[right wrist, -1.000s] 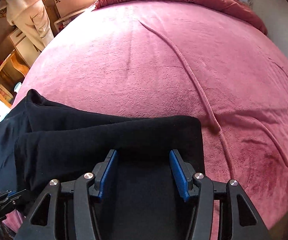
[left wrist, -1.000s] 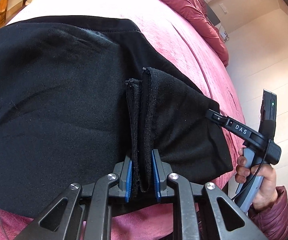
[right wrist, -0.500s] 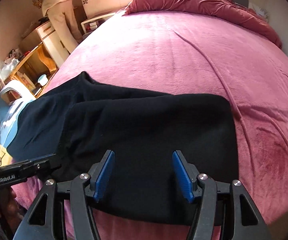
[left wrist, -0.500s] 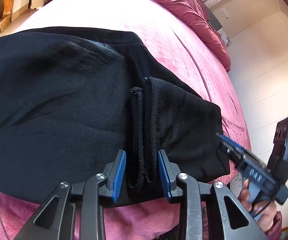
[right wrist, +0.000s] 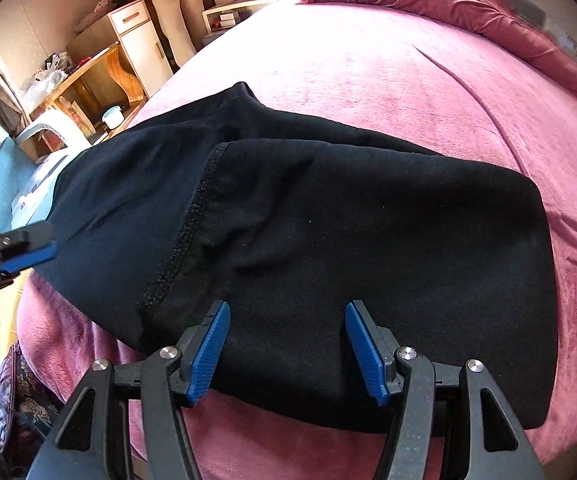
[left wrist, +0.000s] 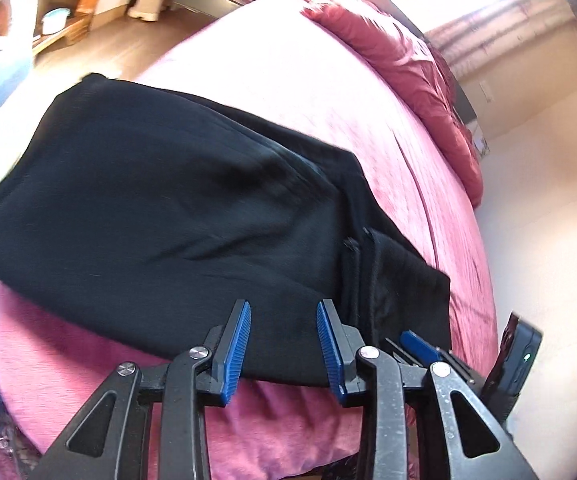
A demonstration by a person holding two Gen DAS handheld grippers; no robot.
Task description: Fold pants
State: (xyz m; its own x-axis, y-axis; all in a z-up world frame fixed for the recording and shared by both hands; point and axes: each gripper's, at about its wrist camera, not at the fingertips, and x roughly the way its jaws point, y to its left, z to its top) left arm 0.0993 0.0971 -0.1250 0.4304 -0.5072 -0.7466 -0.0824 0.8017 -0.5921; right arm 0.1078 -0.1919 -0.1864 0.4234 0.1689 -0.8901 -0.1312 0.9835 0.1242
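**Black pants folded on the pink bed, both claws spread and empty**

The black pants [right wrist: 368,248] lie folded into a broad, thick block near the front edge of the bed [right wrist: 428,92], which is covered in a pink plush blanket. In the right wrist view a top layer covers the right part of the block, and its hemmed, stitched edge runs diagonally down the left side, with a lower layer reaching out past it toward the bed's left side. In the left wrist view the pants [left wrist: 176,216] spread across the near half of the bed [left wrist: 296,72], and two hemmed edges stand side by side near the right end of the garment.

The right claw [right wrist: 287,350] sits at the near edge of the pants, its blue-padded jaws wide apart with only flat fabric seen between them, gripping nothing. The left claw [left wrist: 284,346] is likewise parted, a little narrower, above the near edge of the cloth and holding nothing. Each claw also shows in the other's view: the left claw [right wrist: 28,258] at the left edge beside the pants, the right claw [left wrist: 420,342] low at the right.

A crumpled red duvet [right wrist: 468,4] lies along the far end of the bed. Beyond the bed stand a white cabinet [right wrist: 140,36] and a wooden shelf unit [right wrist: 88,84]
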